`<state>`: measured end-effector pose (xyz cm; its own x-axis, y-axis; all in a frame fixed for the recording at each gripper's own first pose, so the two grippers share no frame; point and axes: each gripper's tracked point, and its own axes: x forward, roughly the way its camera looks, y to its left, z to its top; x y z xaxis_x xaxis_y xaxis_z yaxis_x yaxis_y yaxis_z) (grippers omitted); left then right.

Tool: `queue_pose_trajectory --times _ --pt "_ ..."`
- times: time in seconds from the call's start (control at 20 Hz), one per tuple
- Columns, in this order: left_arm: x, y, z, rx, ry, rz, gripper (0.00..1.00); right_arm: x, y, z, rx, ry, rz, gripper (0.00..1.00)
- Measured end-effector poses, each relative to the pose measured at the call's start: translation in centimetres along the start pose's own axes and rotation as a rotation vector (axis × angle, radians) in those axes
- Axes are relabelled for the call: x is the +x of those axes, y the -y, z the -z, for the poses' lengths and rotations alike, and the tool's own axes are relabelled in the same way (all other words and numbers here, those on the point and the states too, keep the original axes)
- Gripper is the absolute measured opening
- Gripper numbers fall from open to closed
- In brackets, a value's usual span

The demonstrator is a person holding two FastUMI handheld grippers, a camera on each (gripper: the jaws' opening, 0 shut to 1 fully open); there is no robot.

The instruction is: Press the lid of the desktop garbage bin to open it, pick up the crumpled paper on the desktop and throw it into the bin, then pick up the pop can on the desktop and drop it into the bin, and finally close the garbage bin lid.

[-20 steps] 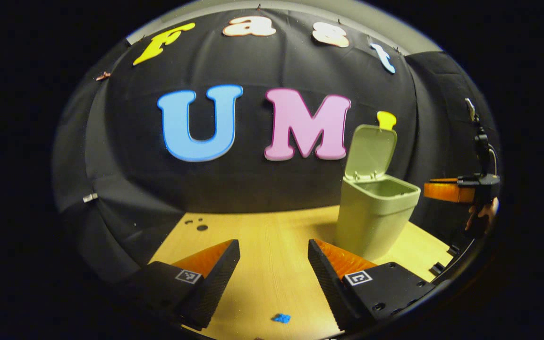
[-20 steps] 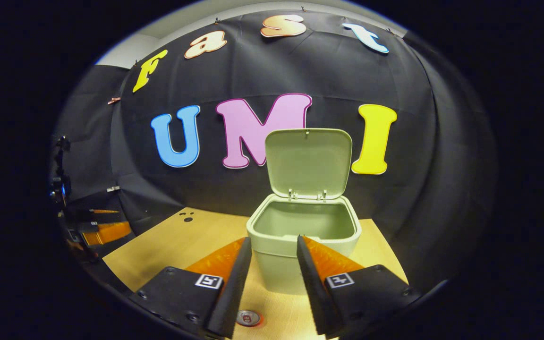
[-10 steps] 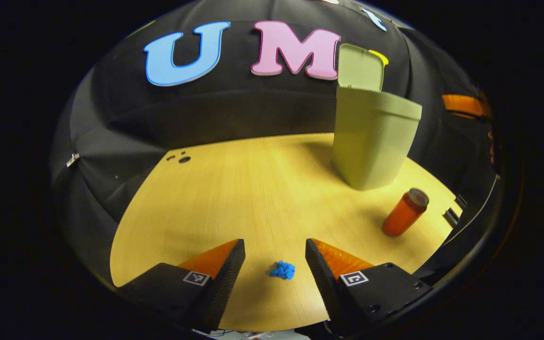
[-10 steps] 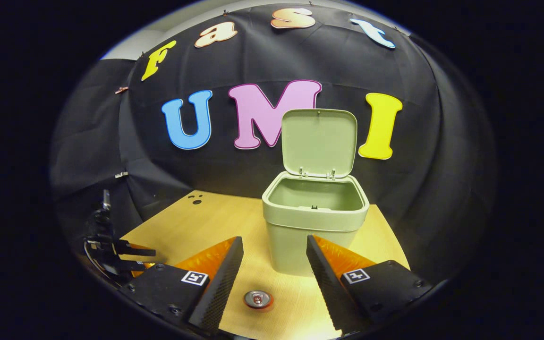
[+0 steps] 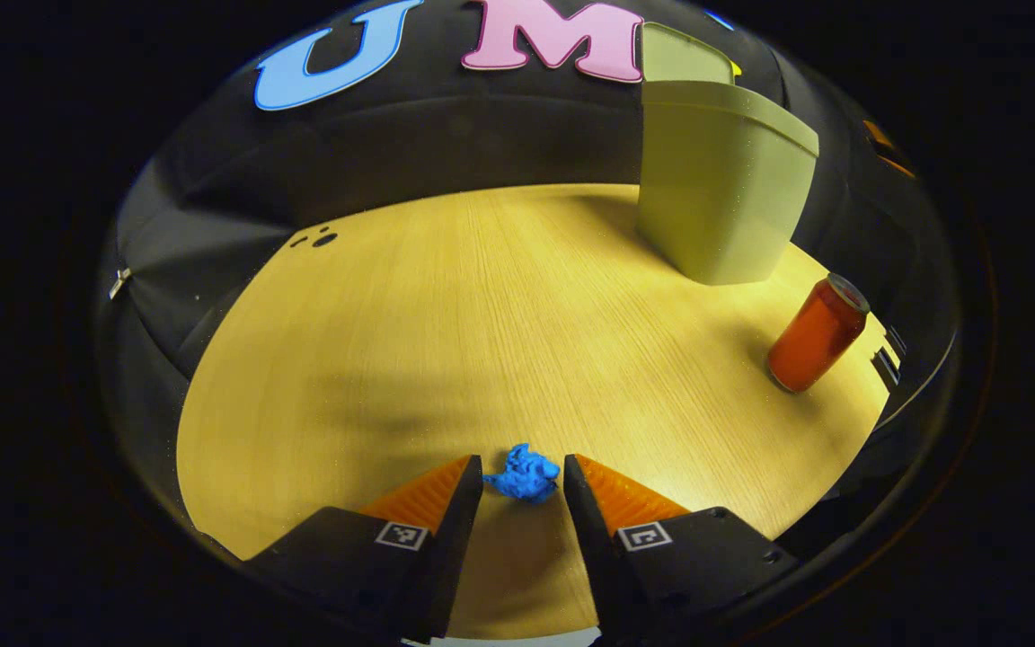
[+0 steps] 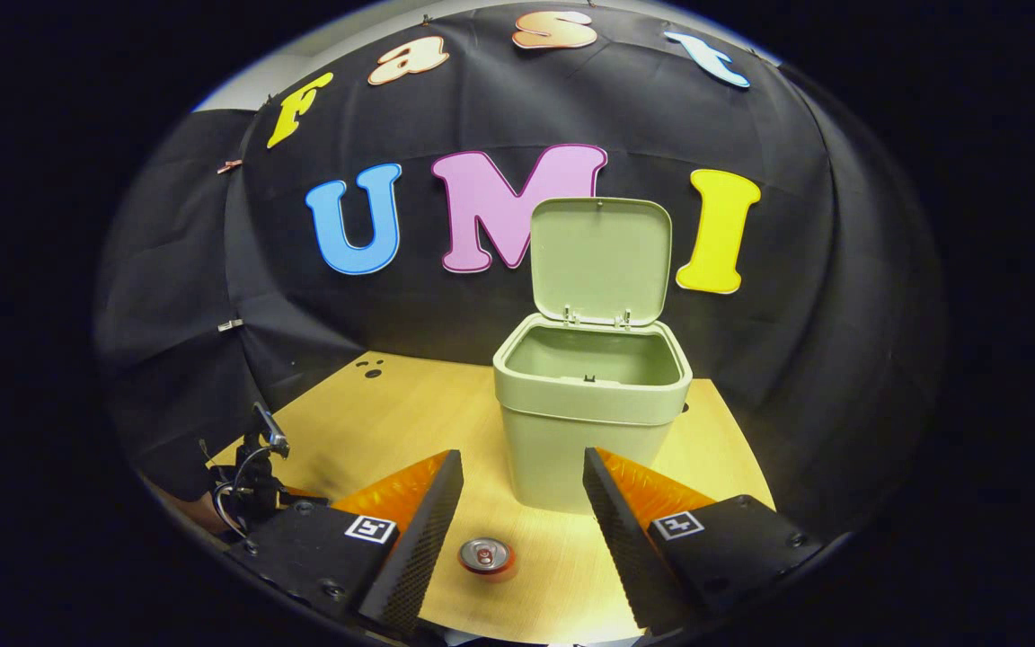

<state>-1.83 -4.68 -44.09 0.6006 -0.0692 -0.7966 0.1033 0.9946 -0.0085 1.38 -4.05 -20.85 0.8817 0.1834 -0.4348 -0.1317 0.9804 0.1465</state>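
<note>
The left gripper (image 5: 522, 469) has come down with its fingers apart around the crumpled paper (image 5: 523, 476), so grasping seems next, while the right gripper (image 6: 522, 467) waits open.

- The left gripper (image 5: 522, 469) is tilted down toward the desktop, its jaws part open with the fingertips low, one on each side of the paper (image 5: 523, 475), not clearly pressing it.
- The right gripper (image 6: 522, 463) is held higher and about level, its jaws wide apart and holding nothing.
</note>
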Motion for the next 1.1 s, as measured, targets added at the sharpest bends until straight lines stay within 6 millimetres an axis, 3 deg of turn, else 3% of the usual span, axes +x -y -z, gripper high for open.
queue_pose_trajectory --times 0.15,0.2,0.3,0.4,0.55,0.7,0.9,1.1 --pt "0.4 0.3 0.2 0.003 -0.019 0.007 0.44 -0.1 0.4 0.5 0.009 -0.014 0.006 0.88" --pt "0.5 0.3 -0.1 0.003 -0.015 0.011 0.46 -0.2 0.5 0.7 0.011 -0.018 0.009 0.88" --pt "0.1 0.2 -1.0 0.003 -0.001 0.007 0.36 -0.2 0.6 0.9 0.013 -0.023 0.012 0.88" --pt "-0.5 0.3 -3.2 0.001 0.039 0.006 0.41 0.0 0.7 1.4 0.021 -0.030 0.014 0.88" --pt "-2.4 0.4 -8.2 0.010 0.135 0.012 0.37 0.1 0.7 2.1 0.033 -0.041 0.017 0.88" --pt "-5.0 1.2 -14.6 0.023 0.255 0.045 0.41 0.5 0.7 2.9 0.048 -0.053 0.017 0.88" --pt "-8.7 3.6 -23.9 0.023 0.429 0.123 0.41 0.5 0.8 3.7 0.052 -0.063 0.019 0.88" --pt "-11.6 6.7 -31.2 0.038 0.557 0.225 0.41 0.4 1.1 4.4 0.064 -0.076 0.027 0.88"
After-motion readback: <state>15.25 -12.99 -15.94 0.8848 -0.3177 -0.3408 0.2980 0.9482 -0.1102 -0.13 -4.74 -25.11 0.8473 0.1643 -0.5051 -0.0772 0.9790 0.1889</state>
